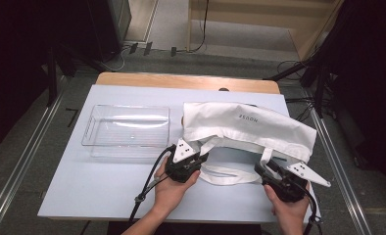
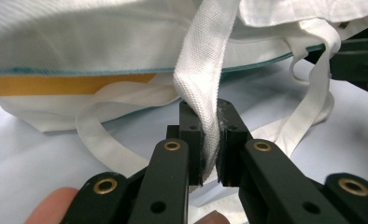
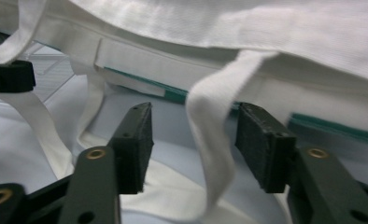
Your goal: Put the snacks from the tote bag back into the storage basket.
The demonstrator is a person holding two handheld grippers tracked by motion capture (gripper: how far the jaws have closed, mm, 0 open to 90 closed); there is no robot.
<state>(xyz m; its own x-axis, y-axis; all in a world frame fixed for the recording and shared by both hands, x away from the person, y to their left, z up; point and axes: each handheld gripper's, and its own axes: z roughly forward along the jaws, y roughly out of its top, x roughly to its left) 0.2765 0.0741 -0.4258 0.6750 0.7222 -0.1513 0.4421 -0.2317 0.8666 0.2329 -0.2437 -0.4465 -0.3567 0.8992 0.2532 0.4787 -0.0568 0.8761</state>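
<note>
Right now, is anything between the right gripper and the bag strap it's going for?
Nothing visible. The strap hangs free between the open jaws of the right gripper, touching neither. The left gripper already clamps the strap's other end.

Right claw [image 3: 194, 147] jaws spread wide, white strap [image 3: 210, 140] hanging between them untouched, tote bag [image 3: 247, 32] above

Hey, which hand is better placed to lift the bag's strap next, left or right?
Left. The left tool is already shut on the strap of the white bag. The right tool is open, its jaws on either side of the strap without touching it, so it would have to close first.
</note>
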